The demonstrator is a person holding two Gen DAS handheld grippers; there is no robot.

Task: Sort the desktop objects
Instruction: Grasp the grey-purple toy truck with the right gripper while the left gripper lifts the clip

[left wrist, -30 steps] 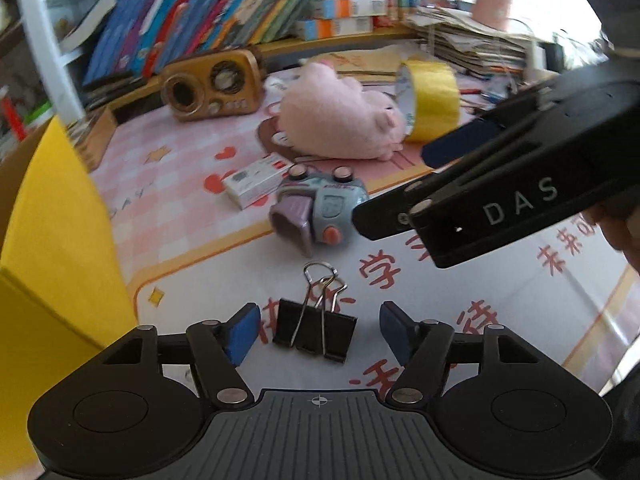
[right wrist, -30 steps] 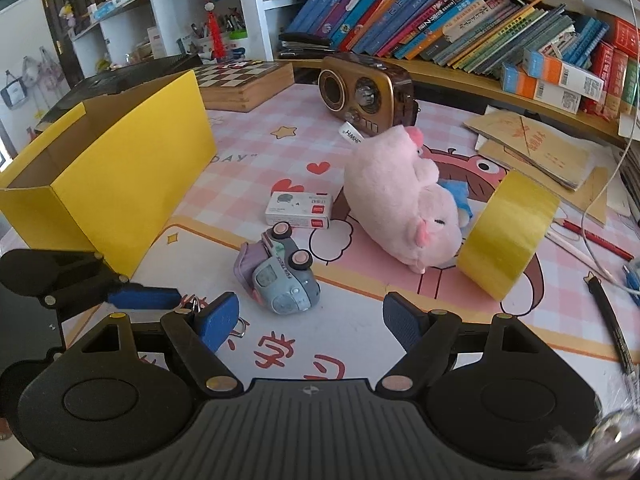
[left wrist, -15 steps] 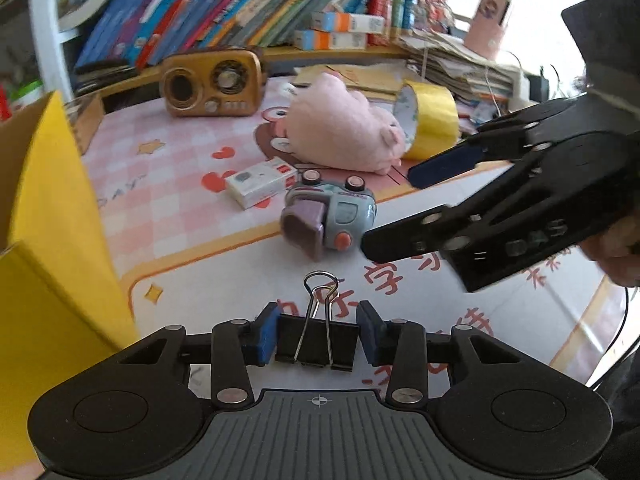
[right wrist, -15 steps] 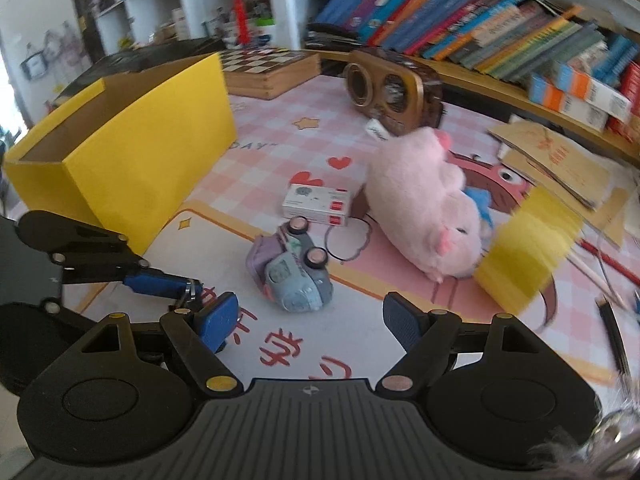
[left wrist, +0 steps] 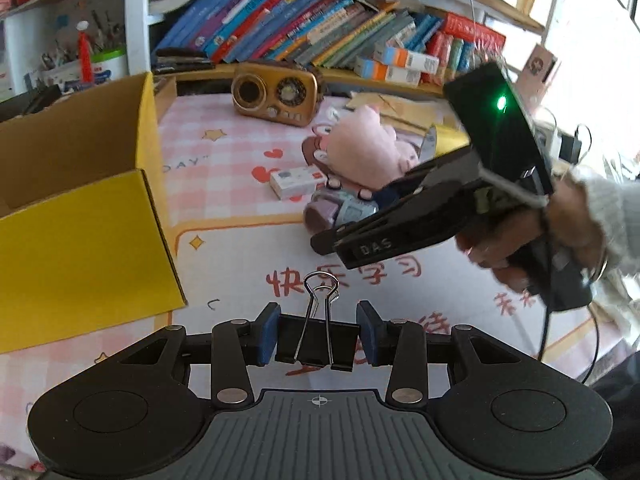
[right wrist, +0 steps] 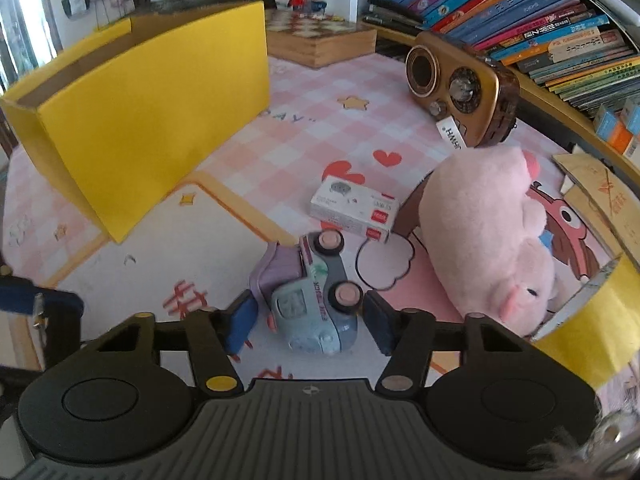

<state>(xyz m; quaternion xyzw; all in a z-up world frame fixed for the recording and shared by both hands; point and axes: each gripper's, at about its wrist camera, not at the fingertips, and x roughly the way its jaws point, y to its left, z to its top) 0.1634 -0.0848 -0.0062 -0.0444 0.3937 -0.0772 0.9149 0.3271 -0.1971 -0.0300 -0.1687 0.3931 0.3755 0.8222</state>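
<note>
The left hand-held gripper [left wrist: 318, 334], low in the frame's centre, clamps a black binder clip [left wrist: 316, 342] between its blue pads, lifted above the desk [left wrist: 240, 264]. The right hand-held gripper [right wrist: 306, 322] sits low at centre, its fingers straddling a toy car [right wrist: 316, 304] lying on its side; whether the pads touch it is unclear. A yellow box [right wrist: 140, 120] fills the upper left.

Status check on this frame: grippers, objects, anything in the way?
Left gripper shut on binder clip, lifted. Right gripper open, fingers either side of toy car. Yellow box open at left; path looks unobstructed.
</note>
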